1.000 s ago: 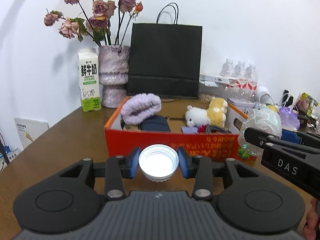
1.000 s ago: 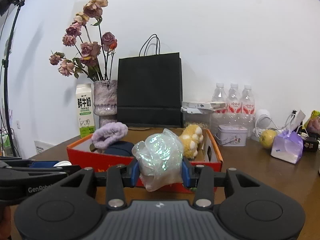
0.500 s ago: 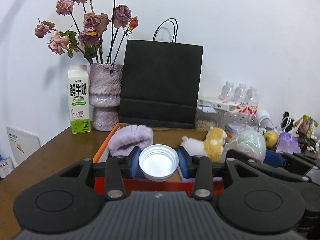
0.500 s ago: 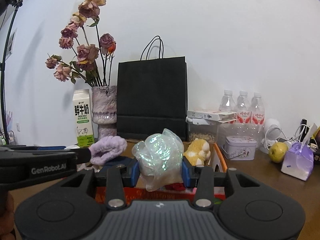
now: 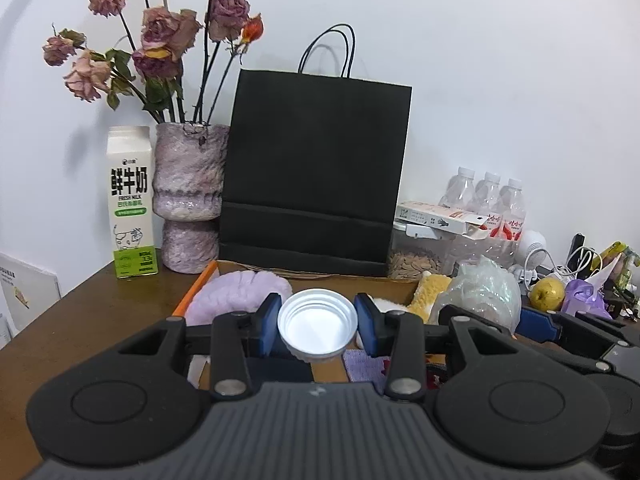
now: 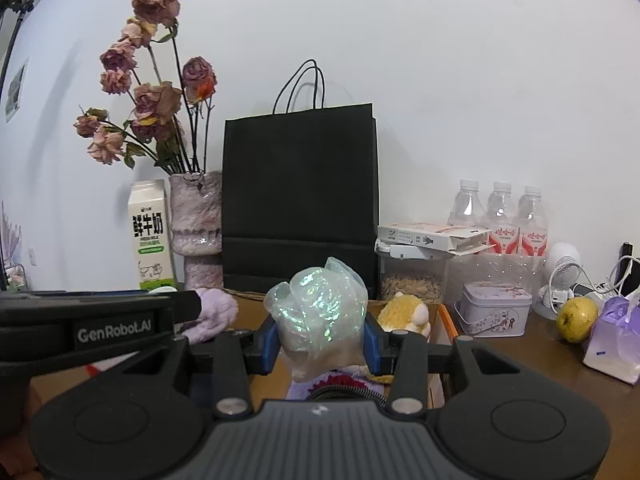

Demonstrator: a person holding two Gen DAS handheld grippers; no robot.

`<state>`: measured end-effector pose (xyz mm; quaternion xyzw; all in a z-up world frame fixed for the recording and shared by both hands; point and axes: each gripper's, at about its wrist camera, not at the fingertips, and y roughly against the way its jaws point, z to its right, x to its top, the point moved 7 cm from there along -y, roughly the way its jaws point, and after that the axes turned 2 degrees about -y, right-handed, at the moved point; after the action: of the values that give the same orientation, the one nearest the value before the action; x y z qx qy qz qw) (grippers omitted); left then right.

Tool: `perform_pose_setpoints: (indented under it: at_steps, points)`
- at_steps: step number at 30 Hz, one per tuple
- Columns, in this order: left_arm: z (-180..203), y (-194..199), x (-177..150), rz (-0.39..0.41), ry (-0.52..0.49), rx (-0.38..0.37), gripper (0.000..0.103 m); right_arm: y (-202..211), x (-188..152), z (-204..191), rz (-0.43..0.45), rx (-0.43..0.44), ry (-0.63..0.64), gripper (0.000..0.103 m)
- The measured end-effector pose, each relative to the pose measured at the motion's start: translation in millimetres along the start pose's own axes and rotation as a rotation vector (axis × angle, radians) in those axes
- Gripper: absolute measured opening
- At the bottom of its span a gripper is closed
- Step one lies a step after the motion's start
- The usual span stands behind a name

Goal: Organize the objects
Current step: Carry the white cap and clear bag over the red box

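My left gripper (image 5: 318, 330) is shut on a white plastic cap (image 5: 317, 327), its hollow side toward the camera, held above the orange cardboard box (image 5: 198, 286). My right gripper (image 6: 319, 334) is shut on a crumpled iridescent plastic bag (image 6: 320, 312), also over the box (image 6: 447, 318). Inside the box lie a lilac fluffy headband (image 5: 236, 294), a yellow plush toy (image 6: 404, 312) and dark items partly hidden by the grippers. The right gripper with its bag (image 5: 480, 300) shows at the right of the left wrist view; the left gripper's body (image 6: 100, 330) crosses the left of the right wrist view.
Behind the box stand a black paper bag (image 5: 316, 176), a vase of dried roses (image 5: 188, 200) and a milk carton (image 5: 130, 204). To the right are a seed container (image 6: 414, 280), water bottles (image 6: 500, 216), a tin (image 6: 494, 310), a small fan (image 6: 562, 272), an apple (image 6: 576, 318) and a lilac gift box (image 6: 616, 340).
Both grippers have moved forward and a little up, from in front of the box's red wall to over its inside. The cap and the bag stay gripped.
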<state>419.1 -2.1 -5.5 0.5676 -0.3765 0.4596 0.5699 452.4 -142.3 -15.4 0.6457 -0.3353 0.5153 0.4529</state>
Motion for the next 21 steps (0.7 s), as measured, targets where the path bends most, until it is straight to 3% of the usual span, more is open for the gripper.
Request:
perform_pose_setpoints:
  at_steps: [21]
  points:
    - [-2,-52,10,-0.013,-0.028,-0.030,0.040,-52,4,13,-0.031,-0.008,0.030,0.040]
